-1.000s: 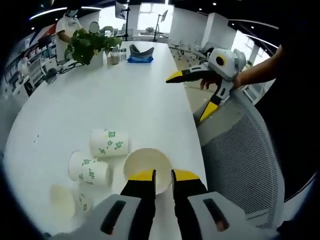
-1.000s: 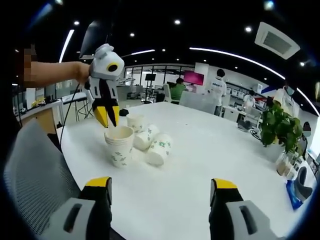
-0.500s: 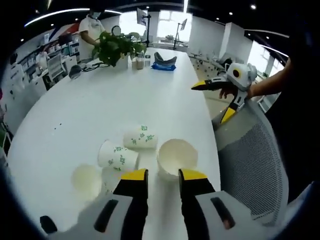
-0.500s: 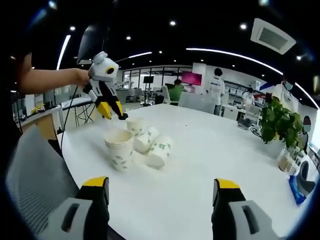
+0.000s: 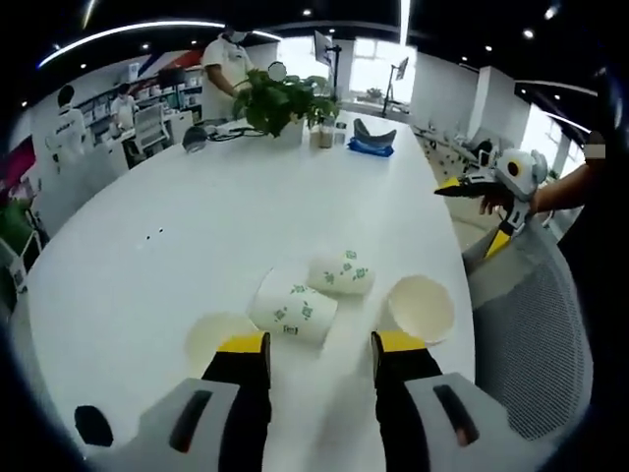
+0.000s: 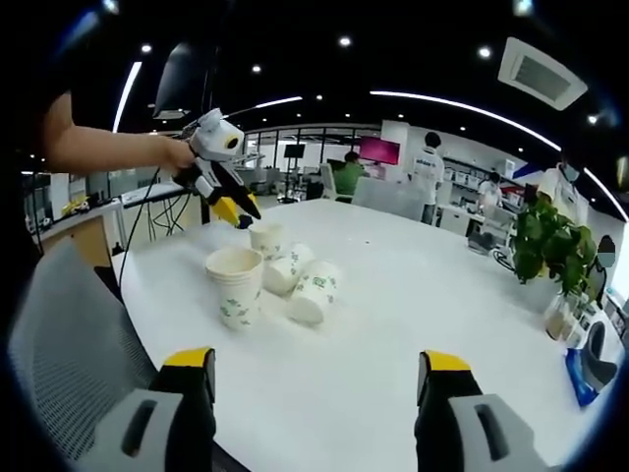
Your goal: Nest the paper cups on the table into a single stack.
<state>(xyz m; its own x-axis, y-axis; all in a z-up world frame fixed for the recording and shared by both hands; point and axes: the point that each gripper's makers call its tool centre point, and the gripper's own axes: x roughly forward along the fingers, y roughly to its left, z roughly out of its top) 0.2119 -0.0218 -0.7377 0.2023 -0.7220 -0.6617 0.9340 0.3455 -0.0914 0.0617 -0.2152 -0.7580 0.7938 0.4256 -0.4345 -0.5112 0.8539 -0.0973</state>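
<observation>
On the white table stands an upright stack of nested paper cups near the edge. Two green-printed cups lie on their sides beside it. A single cup stands upright past them. My left gripper is open and holds nothing; it hovers just above the single upright cup. My right gripper is wide open, held back off the table's edge, well apart from the cups.
A grey mesh chair stands at the table's edge by the stack. At the far end are a potted plant, small jars and a blue item. People stand at desks behind.
My left gripper's jaws have spread from a narrow gap at the stack's rim to open, and it has moved off the stack toward the single upright cup. The right gripper has hardly moved.
</observation>
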